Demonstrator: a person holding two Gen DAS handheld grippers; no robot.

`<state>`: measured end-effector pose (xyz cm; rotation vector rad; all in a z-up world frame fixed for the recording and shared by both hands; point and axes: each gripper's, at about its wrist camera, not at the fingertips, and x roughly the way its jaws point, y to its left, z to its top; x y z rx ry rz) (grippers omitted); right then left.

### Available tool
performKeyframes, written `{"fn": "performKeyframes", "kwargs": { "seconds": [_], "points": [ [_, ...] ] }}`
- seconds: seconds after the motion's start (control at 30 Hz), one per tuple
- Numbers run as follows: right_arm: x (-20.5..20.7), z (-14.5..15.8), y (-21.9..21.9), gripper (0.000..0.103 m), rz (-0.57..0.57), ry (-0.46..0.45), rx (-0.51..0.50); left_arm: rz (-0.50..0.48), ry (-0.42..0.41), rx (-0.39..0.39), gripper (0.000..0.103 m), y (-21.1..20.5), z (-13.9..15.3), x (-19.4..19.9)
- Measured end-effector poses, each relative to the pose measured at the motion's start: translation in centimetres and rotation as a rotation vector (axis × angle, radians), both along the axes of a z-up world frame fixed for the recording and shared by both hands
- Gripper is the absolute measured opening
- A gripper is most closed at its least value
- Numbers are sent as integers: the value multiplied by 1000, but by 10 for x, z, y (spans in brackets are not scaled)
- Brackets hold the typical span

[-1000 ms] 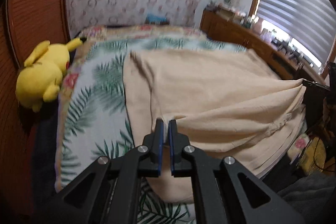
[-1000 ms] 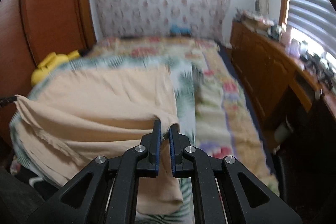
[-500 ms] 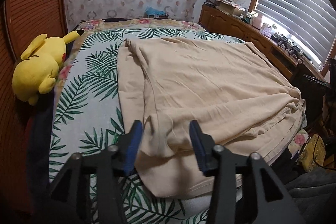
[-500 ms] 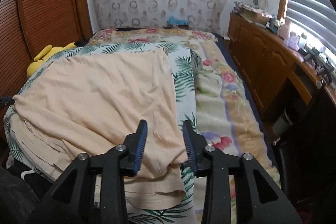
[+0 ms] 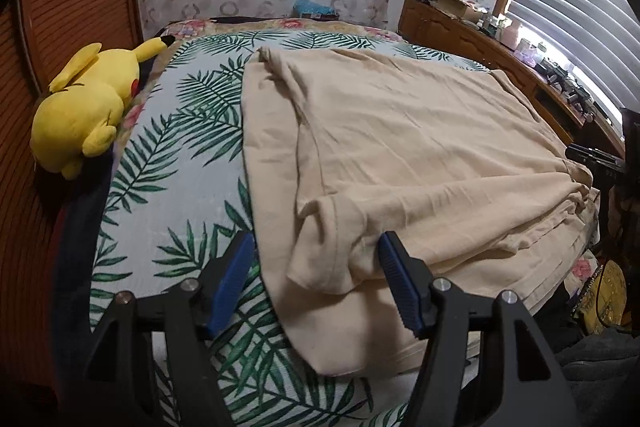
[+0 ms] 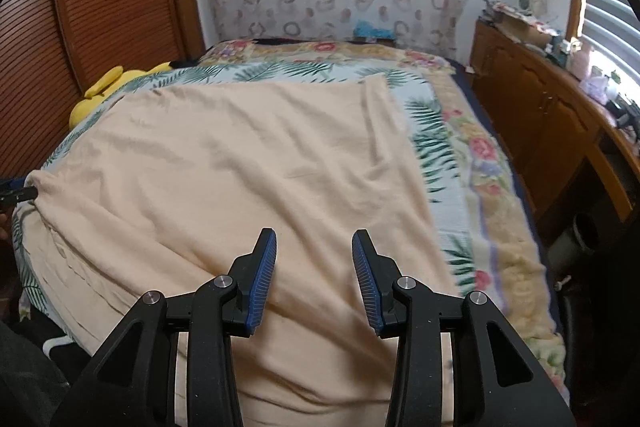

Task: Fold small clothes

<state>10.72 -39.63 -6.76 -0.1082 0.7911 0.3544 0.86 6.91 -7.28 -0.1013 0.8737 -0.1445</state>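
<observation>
A beige garment (image 5: 400, 147) lies spread on the bed, with one sleeve folded in over its body near the front left (image 5: 328, 243). It also fills the right wrist view (image 6: 240, 167). My left gripper (image 5: 316, 243) is open, its blue pads either side of the folded sleeve, holding nothing. My right gripper (image 6: 314, 239) is open just above the garment's near part, holding nothing.
The bed has a palm-leaf sheet (image 5: 180, 155) and a floral blanket (image 6: 492, 187). A yellow plush toy (image 5: 84, 107) lies at the bed's left edge by a wooden wall. A wooden dresser (image 6: 552, 115) with clutter runs along the right under the window blinds.
Both grippers were shut on the garment a second ago. They have opened and let it go, and it now lies flat with the sleeve folded in.
</observation>
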Motion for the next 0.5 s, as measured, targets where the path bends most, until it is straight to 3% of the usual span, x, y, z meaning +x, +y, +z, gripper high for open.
{"fn": "performKeyframes", "kwargs": {
  "seconds": [0.23, 0.5],
  "points": [
    [-21, 4, 44, 39, 121, 23, 31, -3, 0, -6, 64, 0, -2, -4],
    [-45, 5, 121, 36, 334, 59, 67, 11, 17, -15, 65, 9, -11, -8]
  ]
}}
